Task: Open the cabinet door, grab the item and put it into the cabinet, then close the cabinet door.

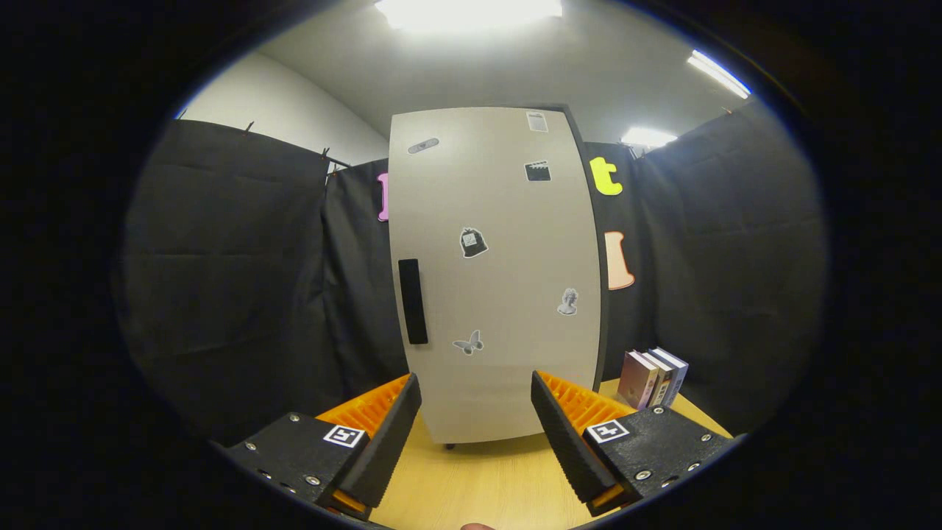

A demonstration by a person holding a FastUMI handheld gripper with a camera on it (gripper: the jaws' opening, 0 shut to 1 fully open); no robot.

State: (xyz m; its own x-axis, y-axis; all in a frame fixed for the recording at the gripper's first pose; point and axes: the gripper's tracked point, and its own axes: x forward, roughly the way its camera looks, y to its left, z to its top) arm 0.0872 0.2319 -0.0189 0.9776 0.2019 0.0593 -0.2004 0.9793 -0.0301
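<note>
Handle [413, 301]: dark vertical bar near the left edge of the cabinet door [508, 294], which is closed.
Tool [476, 419]: fingers apart, empty, facing the door's lower part, not touching.
Books [653, 377]: standing on the worktop [471, 478] right of the cabinet; likely the item.
Risk: fingers may slip off the shallow handle, or a hard pull may shift the cabinet.
Writing: door stickers too small to read.

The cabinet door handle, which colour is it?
Black, a vertical bar handle on the pale beige cabinet door, seen in the gripper view beyond the open hand-held gripper.
</note>
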